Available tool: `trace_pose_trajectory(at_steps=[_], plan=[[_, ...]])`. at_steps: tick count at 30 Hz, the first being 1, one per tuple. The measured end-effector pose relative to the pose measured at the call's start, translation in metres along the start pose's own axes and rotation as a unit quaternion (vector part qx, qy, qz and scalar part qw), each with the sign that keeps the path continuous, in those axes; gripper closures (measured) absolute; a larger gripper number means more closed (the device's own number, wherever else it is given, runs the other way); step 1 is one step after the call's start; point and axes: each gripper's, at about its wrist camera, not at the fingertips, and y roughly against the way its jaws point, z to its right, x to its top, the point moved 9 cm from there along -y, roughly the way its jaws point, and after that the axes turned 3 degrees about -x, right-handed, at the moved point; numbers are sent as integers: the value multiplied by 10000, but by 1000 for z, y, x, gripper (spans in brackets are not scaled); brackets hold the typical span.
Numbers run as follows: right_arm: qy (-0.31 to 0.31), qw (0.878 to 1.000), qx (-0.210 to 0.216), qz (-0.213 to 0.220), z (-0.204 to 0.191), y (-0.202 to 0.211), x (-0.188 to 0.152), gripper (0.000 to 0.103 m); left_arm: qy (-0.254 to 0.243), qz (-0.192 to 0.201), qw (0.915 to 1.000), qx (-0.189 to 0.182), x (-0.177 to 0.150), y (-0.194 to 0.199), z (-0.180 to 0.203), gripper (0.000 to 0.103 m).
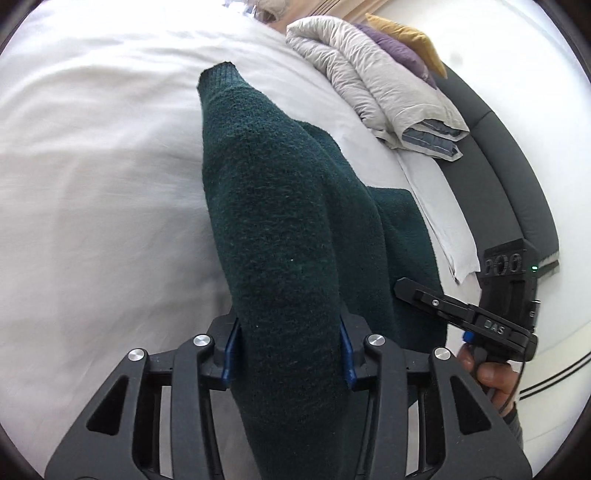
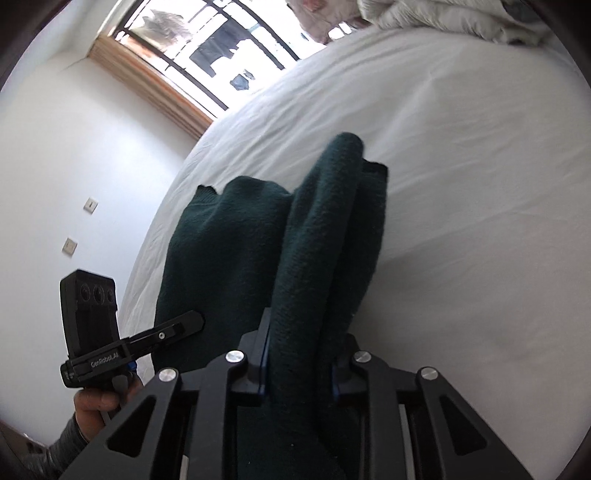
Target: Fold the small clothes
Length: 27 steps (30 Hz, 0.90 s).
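The bed (image 1: 92, 155) fills most of both views; you see its white sheet, lightly creased, running out of frame on every side, so its edges and full extent cannot be read. In the left wrist view, a dark padded headboard (image 1: 502, 155) curves along the right side of the bed, cut off by the fisheye border. A folded pale duvet (image 1: 373, 81) lies near the headboard with a purple pillow (image 1: 399, 48) and a mustard pillow (image 1: 406, 33) partly hidden behind it. In the right wrist view, a barred window (image 2: 207, 48) sits beyond the bed; the scene outside is overexposed and hard to make out.

The dark green sweater (image 1: 273, 221) lies on the bed and rises toward both cameras. Its lower part is hidden beneath the tool bodies, and you cannot tell how many layers are bunched.

Your left tool (image 1: 288, 354) is clamped on a thick fold of the sweater; the blue pads (image 1: 231, 354) press against the knit on both sides. Your right tool (image 2: 299, 365) likewise grips a rolled ridge of the sweater between its pads, which are mostly covered by fabric.

Your right hand (image 1: 487, 373) shows only partially under its handle. Your left hand (image 2: 96, 402) is likewise half hidden in the right wrist view.
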Motion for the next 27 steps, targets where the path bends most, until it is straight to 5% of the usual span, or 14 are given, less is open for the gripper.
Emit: trace_pose_trajectory(at_steps=[5,10,14,19,27], plan=[[180,9989,401,156,-63,26,-29,78,-249,386,9988,181,-24,87,8,63],[409,9962,765,-46,-134,20,-85,78,-826,657,9890,1037,-75,180,-3,63],[347,9941,964,-363,-164,1,-135,78,-819,661,9841,1429,-119,223,-26,63],[284,9934,903,-648,-181,-22,-183,78,-565,521,9825,1696,-167,241,-69,62],[111,9961,572,-659,-166,-32,-191,78,-659,575,9794,1821,-185,234,-77,58]])
